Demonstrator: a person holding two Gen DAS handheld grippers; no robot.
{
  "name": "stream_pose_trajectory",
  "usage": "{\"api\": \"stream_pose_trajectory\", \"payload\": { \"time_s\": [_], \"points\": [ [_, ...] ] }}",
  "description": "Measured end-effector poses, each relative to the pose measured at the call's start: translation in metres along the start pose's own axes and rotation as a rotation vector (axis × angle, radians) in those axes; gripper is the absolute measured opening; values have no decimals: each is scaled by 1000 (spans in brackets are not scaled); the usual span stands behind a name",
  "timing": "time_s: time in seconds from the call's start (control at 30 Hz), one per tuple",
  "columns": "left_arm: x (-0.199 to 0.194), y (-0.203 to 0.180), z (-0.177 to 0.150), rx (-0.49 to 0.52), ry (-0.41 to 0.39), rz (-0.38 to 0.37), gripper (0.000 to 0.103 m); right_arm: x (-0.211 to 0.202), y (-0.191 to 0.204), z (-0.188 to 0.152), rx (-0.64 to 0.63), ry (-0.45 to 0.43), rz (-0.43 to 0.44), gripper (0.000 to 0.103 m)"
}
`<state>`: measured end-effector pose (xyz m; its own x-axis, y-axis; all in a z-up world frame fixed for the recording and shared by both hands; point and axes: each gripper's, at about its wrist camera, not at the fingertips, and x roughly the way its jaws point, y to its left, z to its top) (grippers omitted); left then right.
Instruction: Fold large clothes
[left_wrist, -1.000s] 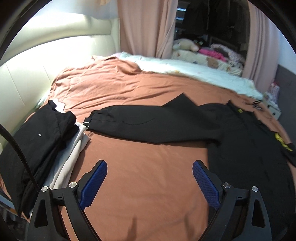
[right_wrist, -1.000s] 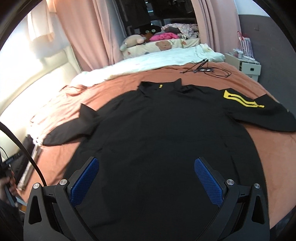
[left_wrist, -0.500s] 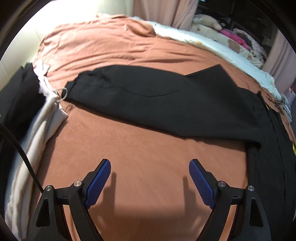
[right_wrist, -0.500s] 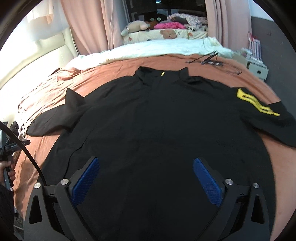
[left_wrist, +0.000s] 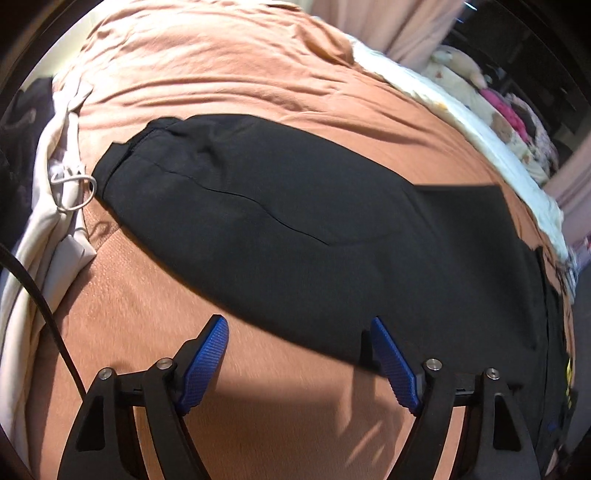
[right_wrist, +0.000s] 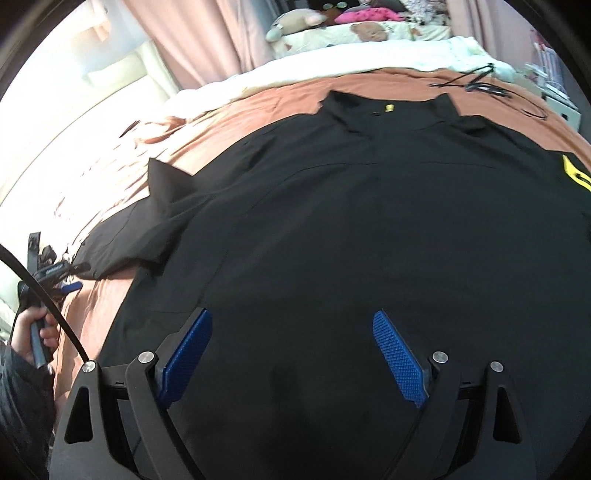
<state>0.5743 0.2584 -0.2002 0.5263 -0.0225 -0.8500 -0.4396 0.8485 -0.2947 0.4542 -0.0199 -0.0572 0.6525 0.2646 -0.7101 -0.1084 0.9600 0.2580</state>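
Only the right view shows the black shirt's (right_wrist: 369, 229) collar at 12 o'clock, both grippers (left_wrist: 299, 328) (right_wrist: 291, 321) gaping empty over the rust-coloured bedspread (left_wrist: 258, 70).

Black jacket (right_wrist: 351, 240): matt smooth cloth. Bedspread (left_wrist: 229, 66): wrinkled rust cloth. Tongs (left_wrist: 299, 328): ribbed blue pads, black plastic.

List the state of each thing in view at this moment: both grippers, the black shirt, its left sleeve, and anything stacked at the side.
left gripper: open, empty, at the sleeve's edge.
right gripper: open, empty, over the shirt's body.
black shirt: spread flat, unfolded.
left sleeve: stretched out flat on the bedspread.
white garment: bunched at the bed's side.
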Motion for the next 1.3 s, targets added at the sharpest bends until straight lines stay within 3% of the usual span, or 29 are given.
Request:
{"api": "stream_pose_trajectory", "payload": {
  "time_s": [0.07, 0.17, 0.27, 0.3, 0.33, 0.4, 0.6, 0.77, 0.9, 1.07, 1.3],
  "points": [
    [3, 5, 5, -30, -9, 3, 78, 4, 5, 7, -12, 5, 13, 79],
    [4, 13, 15, -78, -34, 28, 66, 9, 16, 17, -25, -5, 27, 78],
    [5, 28, 26, -171, -53, 44, 41, 17, 22, 25, -16, 10, 63, 68],
    [5, 32, 28, -190, -56, 50, 24, 22, 22, 29, -13, 16, 75, 66],
    [4, 36, 31, -211, -55, 40, 14, 27, 26, 33, -16, 22, 83, 65],
    [-1, 38, 34, -227, -51, 10, 5, 42, 28, 46, -21, 32, 84, 60],
    [-45, 16, 47, -172, -101, -106, 1, 95, 38, 73, 12, 73, 135, 33],
    [-93, -15, 63, -84, -167, -148, 0, 141, 38, 82, 61, 117, 123, 16],
    [-127, -36, 77, -35, -214, -187, 0, 163, 31, 89, 121, 133, 116, 9],
    [-163, -69, 84, 48, -257, -222, 0, 175, 27, 103, 153, 177, 115, 8],
    [-203, -128, 93, 152, -311, -304, 0, 119, 25, 109, 57, 126, 97, 13]
  ]
}}
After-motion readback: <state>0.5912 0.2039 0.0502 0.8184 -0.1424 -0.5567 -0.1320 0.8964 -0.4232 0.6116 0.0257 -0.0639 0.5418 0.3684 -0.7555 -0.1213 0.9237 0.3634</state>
